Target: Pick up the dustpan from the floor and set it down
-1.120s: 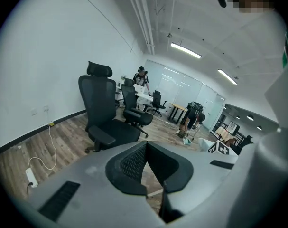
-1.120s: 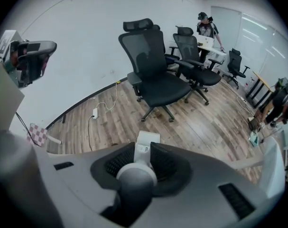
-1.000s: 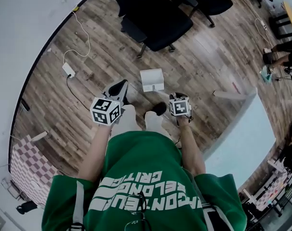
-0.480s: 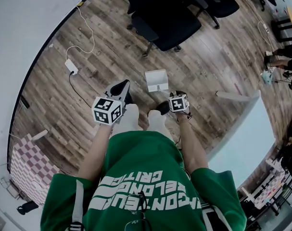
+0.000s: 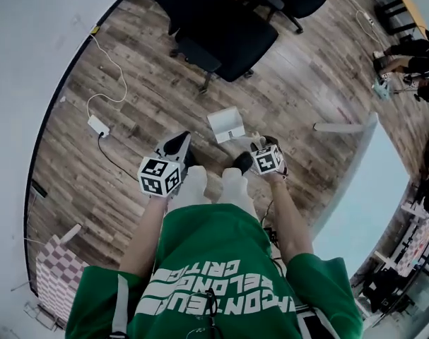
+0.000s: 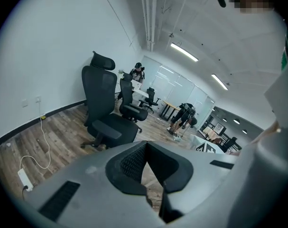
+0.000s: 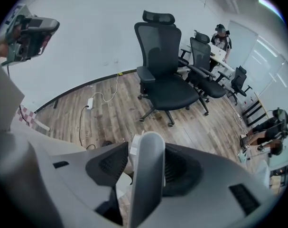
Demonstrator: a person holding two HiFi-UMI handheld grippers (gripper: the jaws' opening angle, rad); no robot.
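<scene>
Here the dustpan (image 5: 226,124) stands on the wooden floor (image 5: 320,83), well in from the floor's wall-side edge, between the person's shoe (image 5: 242,162) and the black office chair (image 5: 228,37). From the head view it reads only as a white box-like pan. That view shows the right gripper (image 5: 260,147) just beside the pan, pointing steeply down, but not what is between its jaws.

The right gripper view fills that in. A pale upright handle (image 7: 146,184) rises between the jaws, which have just been opening. The left-hand pad (image 7: 108,163) stands clear of the handle, with a bit of white pan showing in the gap, so the gripper is spread around the handle, not pinching it.

The left gripper (image 5: 177,141) is held above the floor on the pan's other side. Its own view shows the left gripper's (image 6: 146,144) tips pressed together with nothing between them, only floor beyond.

A white power strip (image 5: 99,125) and its cable lie near the floor's edge by the wall.
</scene>
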